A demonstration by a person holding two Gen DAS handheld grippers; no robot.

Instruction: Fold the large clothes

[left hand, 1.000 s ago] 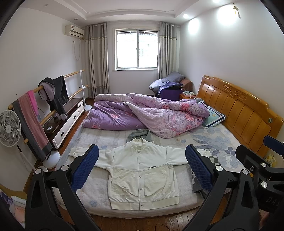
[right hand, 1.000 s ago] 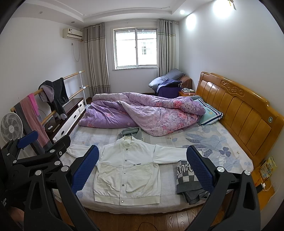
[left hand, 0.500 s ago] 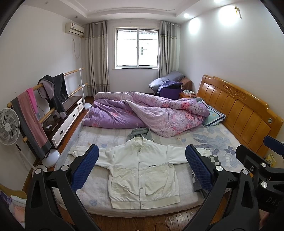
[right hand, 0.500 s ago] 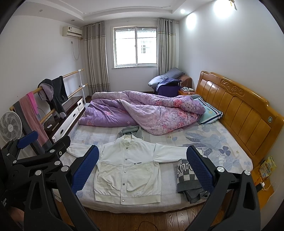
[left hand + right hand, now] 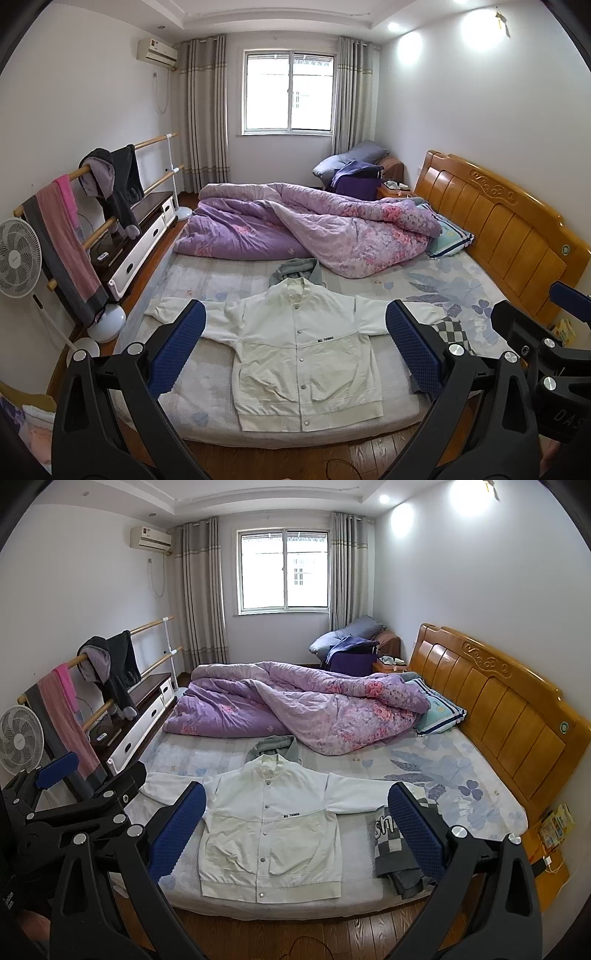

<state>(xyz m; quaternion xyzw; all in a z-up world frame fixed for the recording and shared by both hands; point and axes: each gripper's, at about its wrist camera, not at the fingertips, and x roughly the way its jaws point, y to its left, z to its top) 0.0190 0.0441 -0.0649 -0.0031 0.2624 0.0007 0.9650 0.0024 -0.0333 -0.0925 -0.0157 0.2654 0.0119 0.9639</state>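
A white jacket (image 5: 306, 354) lies flat and face up, straight ahead of both claws and lower than them, framed between the blue pads in each wrist view. Its snap front is closed, collar at the far end, ribbed hem nearest the claws. Both sleeves spread straight out sideways, each passing behind a pad. Small black lettering sits on the chest just right of the snaps. The lower half shows two pockets and light wrinkles.

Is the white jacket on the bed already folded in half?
No, the white jacket lies flat and buttoned on the bed with both sleeves spread out to the sides.
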